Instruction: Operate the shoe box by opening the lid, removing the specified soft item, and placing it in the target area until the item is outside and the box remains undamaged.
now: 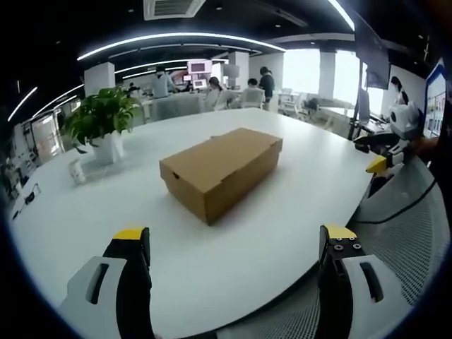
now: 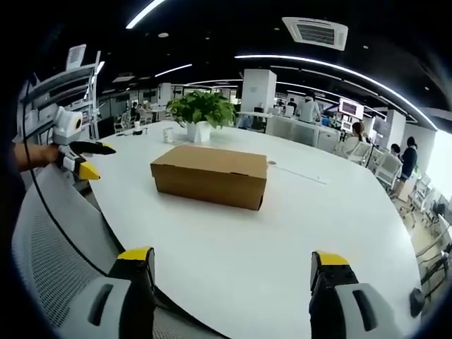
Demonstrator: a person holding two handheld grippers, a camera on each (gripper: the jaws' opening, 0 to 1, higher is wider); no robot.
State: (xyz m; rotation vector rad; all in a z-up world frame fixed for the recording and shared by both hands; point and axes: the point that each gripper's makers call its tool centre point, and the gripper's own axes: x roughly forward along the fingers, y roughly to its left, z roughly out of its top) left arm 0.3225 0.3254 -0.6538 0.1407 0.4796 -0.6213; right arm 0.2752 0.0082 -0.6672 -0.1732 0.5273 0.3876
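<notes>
Shoe box (image 1: 221,171), brown cardboard, lid closed, lying on the white table (image 1: 212,261), well apart from both grippers. Left gripper (image 1: 233,247) and right gripper (image 2: 233,265): jaws spread wide, gripping nothing. Farther back, potted plant (image 2: 201,113) beyond the box.

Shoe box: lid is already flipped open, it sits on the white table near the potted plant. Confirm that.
Not quite. The shoe box has its lid shut, as the left gripper view shows. The rest holds: it sits on the white table near the potted plant.
</notes>
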